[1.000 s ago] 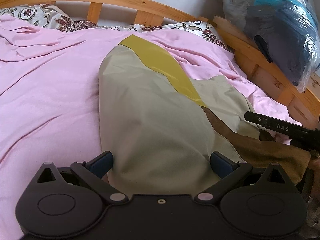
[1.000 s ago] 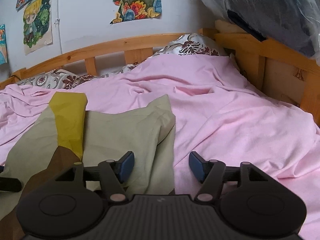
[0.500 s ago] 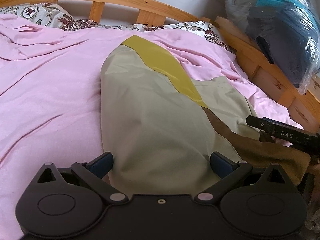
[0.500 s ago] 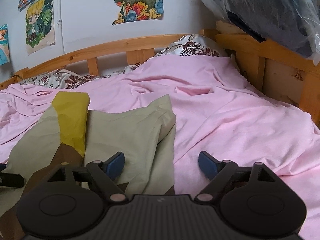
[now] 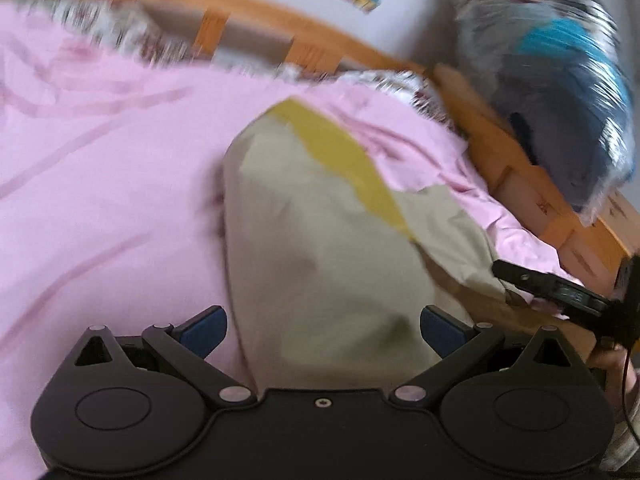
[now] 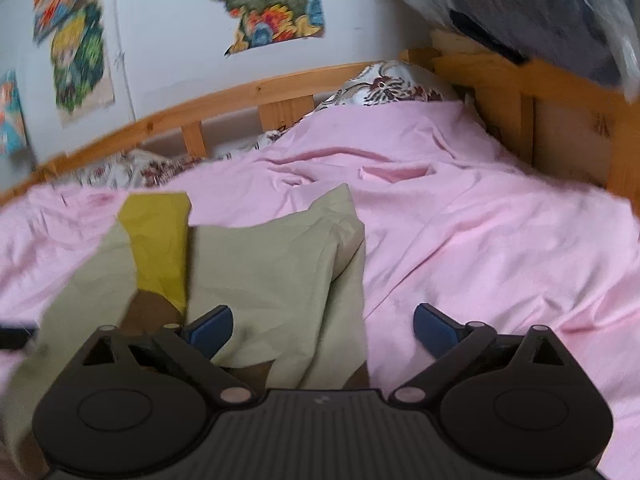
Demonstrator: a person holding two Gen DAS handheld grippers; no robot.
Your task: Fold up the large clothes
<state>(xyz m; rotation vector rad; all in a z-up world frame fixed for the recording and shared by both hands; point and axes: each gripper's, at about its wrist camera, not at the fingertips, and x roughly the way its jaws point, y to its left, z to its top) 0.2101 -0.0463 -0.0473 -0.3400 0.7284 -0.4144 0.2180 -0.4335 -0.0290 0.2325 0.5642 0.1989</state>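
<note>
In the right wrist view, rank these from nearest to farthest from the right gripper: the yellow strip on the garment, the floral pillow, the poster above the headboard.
Measured from the right gripper, whose jaws are opening over the garment's edge:
1. Yellow strip, left, on the beige garment.
2. Floral pillow, far end of the bed, against the headboard.
3. Poster, on the wall above.

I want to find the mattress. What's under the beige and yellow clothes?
Under the beige garment lies the pink sheet, showing all around it. Whatever is beneath the sheet, mattress included, is covered.
</note>
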